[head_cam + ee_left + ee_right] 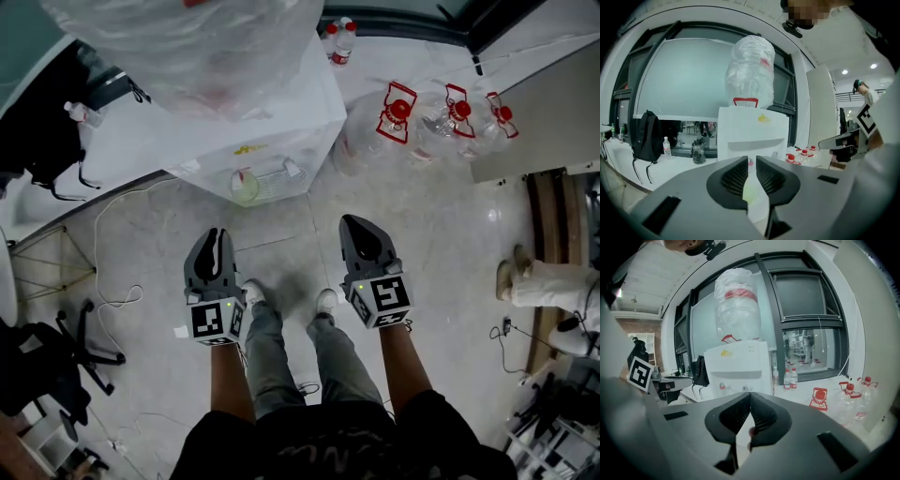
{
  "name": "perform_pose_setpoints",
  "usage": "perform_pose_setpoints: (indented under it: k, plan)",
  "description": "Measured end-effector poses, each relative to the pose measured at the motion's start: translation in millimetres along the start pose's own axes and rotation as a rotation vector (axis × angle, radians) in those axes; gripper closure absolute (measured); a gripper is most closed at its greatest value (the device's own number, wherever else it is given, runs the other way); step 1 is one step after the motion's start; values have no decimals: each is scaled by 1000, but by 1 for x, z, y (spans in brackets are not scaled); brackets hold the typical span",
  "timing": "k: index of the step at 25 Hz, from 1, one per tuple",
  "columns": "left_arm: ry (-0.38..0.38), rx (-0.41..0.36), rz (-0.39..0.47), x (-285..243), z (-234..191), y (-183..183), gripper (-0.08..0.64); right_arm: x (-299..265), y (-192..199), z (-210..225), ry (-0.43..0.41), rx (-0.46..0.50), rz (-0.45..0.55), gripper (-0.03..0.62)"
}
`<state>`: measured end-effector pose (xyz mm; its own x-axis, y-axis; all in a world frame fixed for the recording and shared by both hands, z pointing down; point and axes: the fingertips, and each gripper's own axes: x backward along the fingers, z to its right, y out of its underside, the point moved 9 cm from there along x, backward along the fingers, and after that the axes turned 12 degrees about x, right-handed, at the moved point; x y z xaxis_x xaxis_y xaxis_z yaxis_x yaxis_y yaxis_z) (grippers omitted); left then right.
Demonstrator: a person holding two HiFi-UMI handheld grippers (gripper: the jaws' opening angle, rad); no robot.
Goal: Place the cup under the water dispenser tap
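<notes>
A white water dispenser [281, 127] stands ahead of me with a large plastic-wrapped bottle [187, 42] on top. In its front recess sits a pale green cup [246, 185], below the taps. Both grippers hang above the floor, well short of the dispenser and touching nothing. My left gripper [217, 236] has its jaws a narrow slit apart and holds nothing; in the left gripper view its tips [752, 160] frame the dispenser [752, 131]. The tips of my right gripper [356, 225] meet, empty, pointing at the dispenser [736, 364].
Several empty water jugs with red handles [441, 112] lie on the floor to the dispenser's right. Small bottles [339, 39] stand behind it. A black backpack [42, 141] is at the left, a chair base [66, 361] lower left, and a person's legs [548, 281] at the right.
</notes>
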<state>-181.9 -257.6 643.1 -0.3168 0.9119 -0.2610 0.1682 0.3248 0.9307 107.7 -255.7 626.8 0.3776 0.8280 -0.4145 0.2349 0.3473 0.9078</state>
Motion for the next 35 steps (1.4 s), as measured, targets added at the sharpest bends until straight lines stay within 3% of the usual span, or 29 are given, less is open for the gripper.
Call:
perform_pose_setpoints:
  k: [14,22,35]
  plan:
    - [-13,-3,20,46,41,-117,541,61,-120,7,33,9,89,578]
    - [-17,2,46,71,63,-160,543,89,-163,8,34,22,141,578]
    - [-40,-18,119,105,91,-209,543,126,-198,22,25,81,215,578]
